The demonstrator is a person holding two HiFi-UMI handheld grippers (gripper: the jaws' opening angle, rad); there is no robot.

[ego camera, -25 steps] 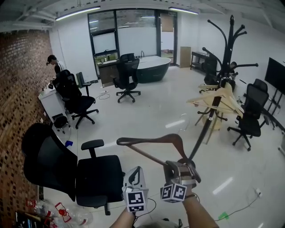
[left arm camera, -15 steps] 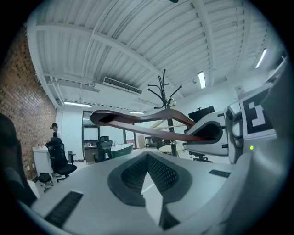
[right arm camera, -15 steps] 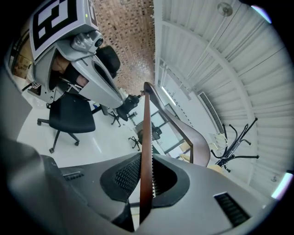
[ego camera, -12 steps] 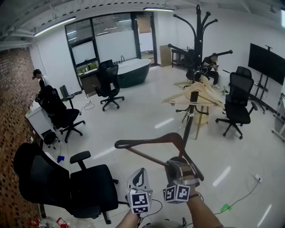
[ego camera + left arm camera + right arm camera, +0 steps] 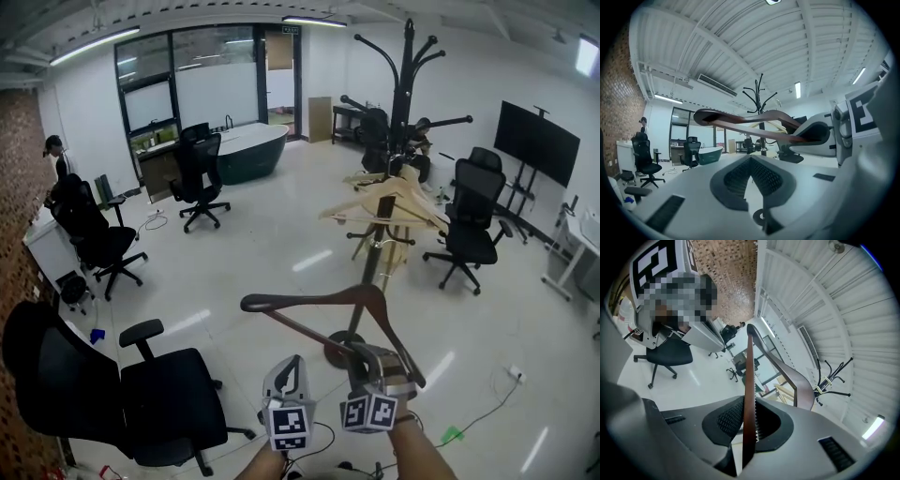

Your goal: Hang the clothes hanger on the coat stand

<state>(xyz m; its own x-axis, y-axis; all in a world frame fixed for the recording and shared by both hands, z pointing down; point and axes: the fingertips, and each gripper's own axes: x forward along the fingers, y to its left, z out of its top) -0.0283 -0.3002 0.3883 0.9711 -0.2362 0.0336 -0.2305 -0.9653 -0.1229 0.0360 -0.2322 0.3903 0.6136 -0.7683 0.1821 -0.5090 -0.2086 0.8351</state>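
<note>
Hanger clamped by its bar in right gripper fingers, short of stand, top free for hooking; left gripper fingers together, empty

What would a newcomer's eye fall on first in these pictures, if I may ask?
The dark wooden hanger, clamped by its bar in the right tool, spans the lower centre of the head view. Straight ahead rises the tall black coat stand, pale hangers already on its arms.
</note>
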